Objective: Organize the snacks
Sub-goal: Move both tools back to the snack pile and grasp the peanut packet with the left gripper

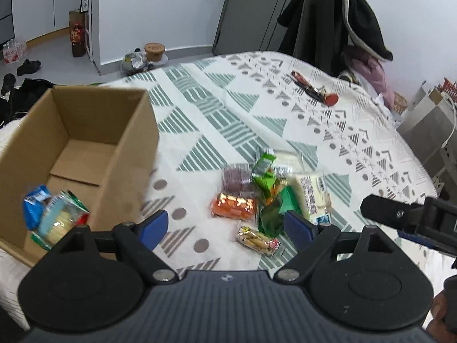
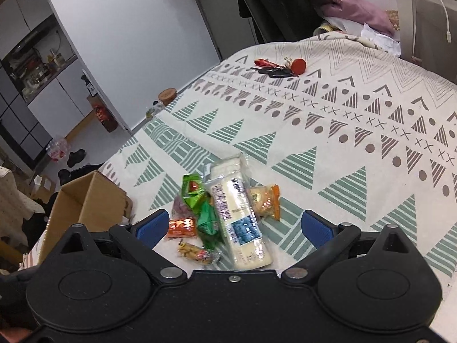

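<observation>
A cardboard box stands open at the left on the patterned tablecloth, with a blue packet and a clear cookie packet in its near corner. A pile of snacks lies beside it: an orange packet, a purple packet, green packets, a long white packet and a small cracker packet. My left gripper hovers open above the cloth between box and pile, holding nothing. My right gripper is open over the long white packet, with an orange-edged packet to its right.
Keys with a red tag lie on the far side of the table. A chair draped with dark clothes stands behind it. The right gripper's body shows at the right edge of the left wrist view. Shoes and bottles sit on the floor at the left.
</observation>
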`<control>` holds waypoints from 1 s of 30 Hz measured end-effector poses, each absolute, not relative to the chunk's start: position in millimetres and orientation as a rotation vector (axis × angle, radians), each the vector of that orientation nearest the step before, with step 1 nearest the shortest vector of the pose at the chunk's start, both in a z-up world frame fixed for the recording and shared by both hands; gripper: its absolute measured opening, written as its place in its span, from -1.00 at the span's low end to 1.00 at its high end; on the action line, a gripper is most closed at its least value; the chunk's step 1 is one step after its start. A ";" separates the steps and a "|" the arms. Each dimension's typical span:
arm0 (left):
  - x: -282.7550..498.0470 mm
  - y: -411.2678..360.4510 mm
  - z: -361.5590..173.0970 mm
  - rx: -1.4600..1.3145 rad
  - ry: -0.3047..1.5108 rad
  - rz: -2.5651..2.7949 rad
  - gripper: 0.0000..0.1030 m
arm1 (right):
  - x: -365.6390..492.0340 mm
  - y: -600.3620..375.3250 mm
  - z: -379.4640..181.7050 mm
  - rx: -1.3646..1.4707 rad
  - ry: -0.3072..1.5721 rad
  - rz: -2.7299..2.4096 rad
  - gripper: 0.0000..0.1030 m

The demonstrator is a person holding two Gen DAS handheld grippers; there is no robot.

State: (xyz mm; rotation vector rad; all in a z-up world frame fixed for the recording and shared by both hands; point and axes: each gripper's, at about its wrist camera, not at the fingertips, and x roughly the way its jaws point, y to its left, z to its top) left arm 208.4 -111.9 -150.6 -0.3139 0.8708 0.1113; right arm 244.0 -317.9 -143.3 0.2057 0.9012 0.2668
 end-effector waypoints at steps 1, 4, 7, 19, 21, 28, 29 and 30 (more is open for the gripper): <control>210.7 -113.9 -155.0 -0.312 0.878 0.117 0.71 | 245.9 -319.3 -145.8 0.206 0.904 0.262 0.93; 218.8 -119.8 -167.6 -0.312 0.901 0.128 0.70 | 251.8 -324.5 -153.7 0.222 0.920 0.257 0.92; 226.2 -123.9 -178.5 -0.311 0.921 0.143 0.70 | 257.3 -328.2 -162.1 0.232 0.937 0.256 0.91; 251.0 -149.7 -214.5 -0.283 0.996 0.189 0.70 | 277.1 -344.5 -192.4 0.306 1.008 0.235 0.85; 252.9 -153.7 -215.8 -0.260 0.989 0.204 0.73 | 278.5 -344.1 -195.4 0.308 1.015 0.240 0.85; 251.2 -156.1 -217.3 -0.230 0.996 0.223 0.74 | 282.4 -339.8 -205.3 0.297 1.037 0.256 0.81; 249.1 -154.4 -217.6 -0.236 0.997 0.224 0.74 | 282.6 -338.7 -206.6 0.297 1.042 0.260 0.77; 246.7 -153.4 -217.5 -0.237 0.995 0.223 0.69 | 282.7 -337.5 -207.5 0.295 1.045 0.265 0.75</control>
